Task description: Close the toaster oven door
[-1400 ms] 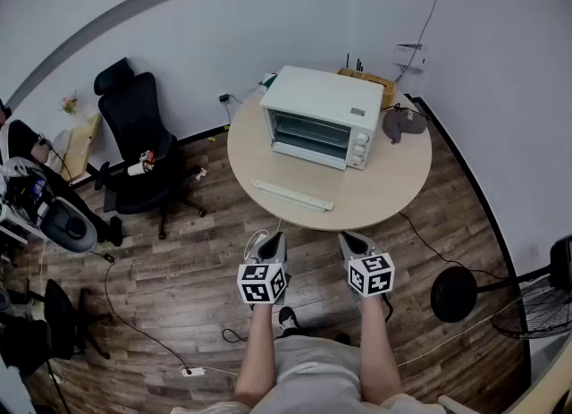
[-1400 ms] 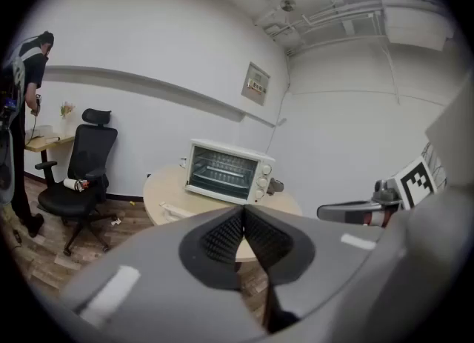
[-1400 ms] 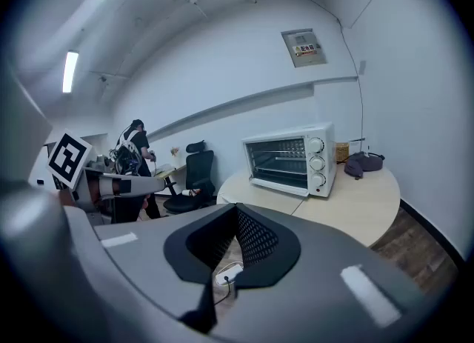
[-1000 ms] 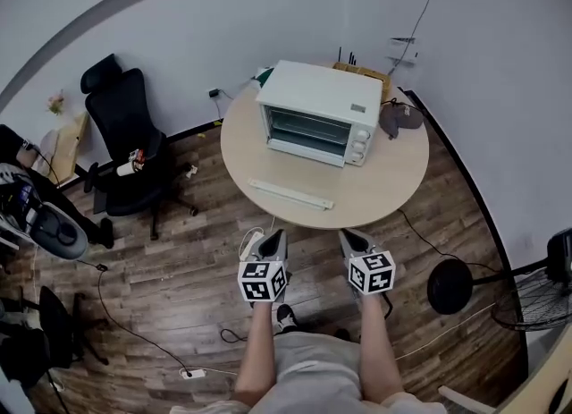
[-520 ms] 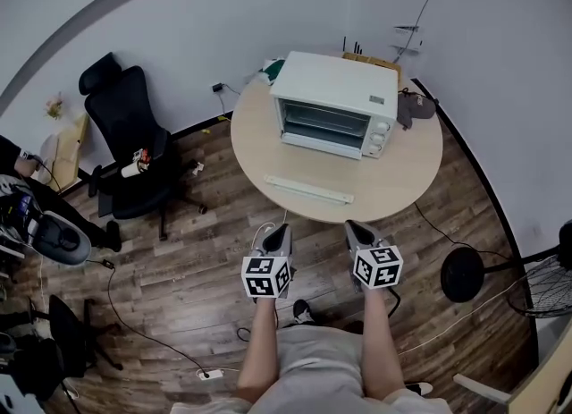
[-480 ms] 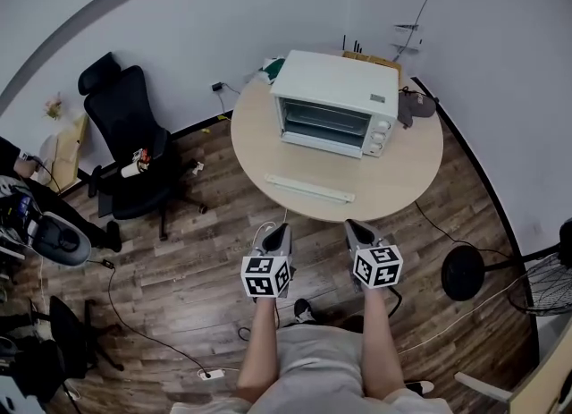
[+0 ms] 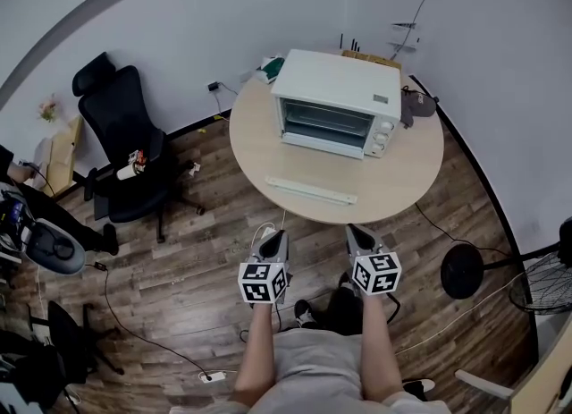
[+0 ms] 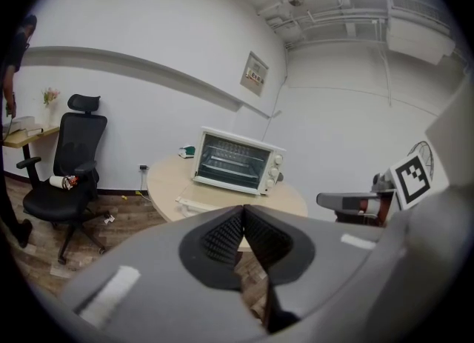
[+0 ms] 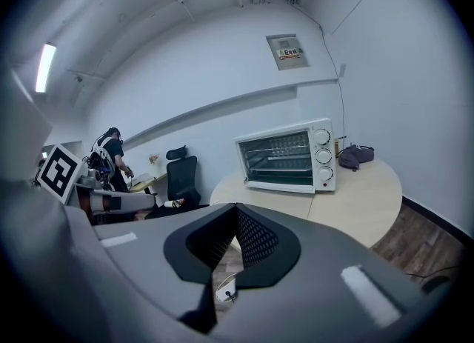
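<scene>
Both grippers pinched fully together, nothing in either: left gripper (image 7: 276,237), right gripper (image 7: 356,232). Toaster oven (image 7: 332,99) sits on the round table (image 7: 407,175) straight ahead of them, well apart. Door looks dropped flat toward them, its white handle bar (image 7: 311,190) the nearest part. My guess: light, stiff hinged glass panel, so lift under the handle bar, not on the glass

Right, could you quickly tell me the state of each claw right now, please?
Left claw: closed, empty.
Right claw: closed, empty.
</scene>
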The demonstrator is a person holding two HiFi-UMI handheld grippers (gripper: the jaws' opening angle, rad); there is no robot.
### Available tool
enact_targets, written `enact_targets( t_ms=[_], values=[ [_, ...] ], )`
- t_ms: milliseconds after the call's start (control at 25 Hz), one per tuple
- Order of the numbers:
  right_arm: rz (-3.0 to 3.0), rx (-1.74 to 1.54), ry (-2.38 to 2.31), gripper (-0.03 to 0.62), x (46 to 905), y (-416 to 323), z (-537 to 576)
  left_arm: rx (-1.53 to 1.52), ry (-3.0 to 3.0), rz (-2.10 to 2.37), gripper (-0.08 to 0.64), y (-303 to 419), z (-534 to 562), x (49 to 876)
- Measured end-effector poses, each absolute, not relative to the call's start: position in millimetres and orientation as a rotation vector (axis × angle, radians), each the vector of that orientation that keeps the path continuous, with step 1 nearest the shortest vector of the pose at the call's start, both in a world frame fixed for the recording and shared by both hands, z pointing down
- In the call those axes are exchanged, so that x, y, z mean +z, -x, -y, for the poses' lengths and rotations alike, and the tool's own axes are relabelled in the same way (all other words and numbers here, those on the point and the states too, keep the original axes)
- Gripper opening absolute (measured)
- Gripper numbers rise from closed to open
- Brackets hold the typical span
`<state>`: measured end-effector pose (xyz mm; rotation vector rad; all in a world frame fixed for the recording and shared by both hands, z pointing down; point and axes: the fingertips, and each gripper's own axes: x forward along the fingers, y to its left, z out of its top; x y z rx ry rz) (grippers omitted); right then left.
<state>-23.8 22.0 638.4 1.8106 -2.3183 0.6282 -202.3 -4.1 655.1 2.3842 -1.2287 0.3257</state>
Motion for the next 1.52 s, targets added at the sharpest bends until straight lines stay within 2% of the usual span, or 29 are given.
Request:
enact_targets(
  t_ms=[720,1040,1520],
  values=[
    [2.364,0.563,-1.719,0.0,628,-23,91,0.348,-2.381,1.266,0.058,164,107,644],
    [2.391,0.465,-1.538,0.0,620,-29,140,0.348,-2.357,1.327,0.058,153,153,637],
    [2.291,0.271,-1.097,0.0,711,-40,147,0.443,-2.257,1.379,0.058,137,172,679]
  ],
)
